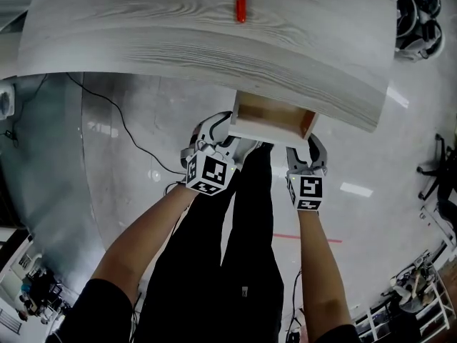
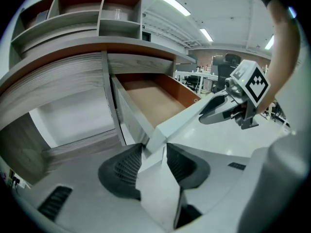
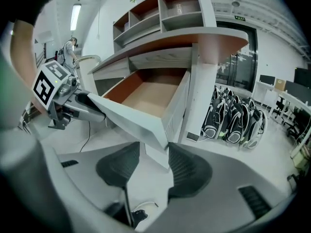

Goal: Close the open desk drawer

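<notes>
The open drawer (image 1: 275,114) sticks out from under the pale wood-grain desk top (image 1: 178,34); its brown inside (image 2: 150,96) (image 3: 146,93) looks bare. My left gripper (image 1: 223,123) (image 2: 154,147) sits at the left corner of the white drawer front (image 2: 184,118), its jaws close together with the panel's corner between them. My right gripper (image 1: 307,143) (image 3: 154,148) holds the right corner of the drawer front (image 3: 126,115) the same way. Each gripper view shows the other gripper across the panel: the right gripper (image 2: 228,106) and the left gripper (image 3: 73,106).
A red marker (image 1: 241,2) lies on the desk top. The person's legs in black trousers (image 1: 250,213) stand just below the drawer. A black cable (image 1: 121,120) runs over the shiny floor at the left. Black bags (image 3: 233,120) line the floor right of the desk. Shelves (image 2: 97,8) rise above it.
</notes>
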Tool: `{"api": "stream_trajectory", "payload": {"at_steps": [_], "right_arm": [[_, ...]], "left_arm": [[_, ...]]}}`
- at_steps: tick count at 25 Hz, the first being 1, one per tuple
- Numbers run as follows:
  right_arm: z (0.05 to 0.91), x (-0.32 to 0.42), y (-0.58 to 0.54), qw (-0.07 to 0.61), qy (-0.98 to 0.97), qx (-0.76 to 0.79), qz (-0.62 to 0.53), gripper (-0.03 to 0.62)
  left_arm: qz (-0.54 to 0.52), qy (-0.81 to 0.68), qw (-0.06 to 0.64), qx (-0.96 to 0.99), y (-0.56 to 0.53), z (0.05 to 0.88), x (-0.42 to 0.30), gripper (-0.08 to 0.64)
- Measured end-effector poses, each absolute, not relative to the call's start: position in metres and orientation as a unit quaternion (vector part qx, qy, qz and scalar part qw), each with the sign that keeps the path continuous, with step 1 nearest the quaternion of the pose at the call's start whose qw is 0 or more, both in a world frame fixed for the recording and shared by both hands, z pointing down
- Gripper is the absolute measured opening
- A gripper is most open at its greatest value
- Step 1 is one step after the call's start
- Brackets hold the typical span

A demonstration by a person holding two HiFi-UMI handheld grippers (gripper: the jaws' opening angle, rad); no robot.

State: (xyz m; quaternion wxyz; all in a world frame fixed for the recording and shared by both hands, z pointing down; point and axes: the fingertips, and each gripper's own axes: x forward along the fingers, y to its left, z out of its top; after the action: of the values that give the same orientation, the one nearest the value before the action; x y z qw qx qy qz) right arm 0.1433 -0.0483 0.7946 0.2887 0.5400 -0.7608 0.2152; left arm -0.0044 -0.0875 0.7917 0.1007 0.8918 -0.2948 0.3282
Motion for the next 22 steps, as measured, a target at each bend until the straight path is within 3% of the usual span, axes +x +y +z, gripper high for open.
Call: {"api": "stream_trajectory", "payload": {"at_steps": [5, 7, 22], "right_arm": [[0.795, 0.147, -0.050, 0.291, -0.754, 0.549, 0.211, 0.186], [0.794, 0.150, -0.050, 0.291, -0.749, 0.557, 0.212, 0.143], [0.755, 0.149, -0.049, 0.243, -0.745, 0.582, 0.218, 0.133]], "left_arm": [[0.325, -0.303, 0.114, 0.889, -0.088, 0.792, -0.004, 0.161], [0.327, -0.304, 0.117, 0.887, -0.088, 0.791, -0.004, 0.161], [0.302, -0.319, 0.105, 0.892, -0.088, 0.750, -0.007, 0.160]]}}
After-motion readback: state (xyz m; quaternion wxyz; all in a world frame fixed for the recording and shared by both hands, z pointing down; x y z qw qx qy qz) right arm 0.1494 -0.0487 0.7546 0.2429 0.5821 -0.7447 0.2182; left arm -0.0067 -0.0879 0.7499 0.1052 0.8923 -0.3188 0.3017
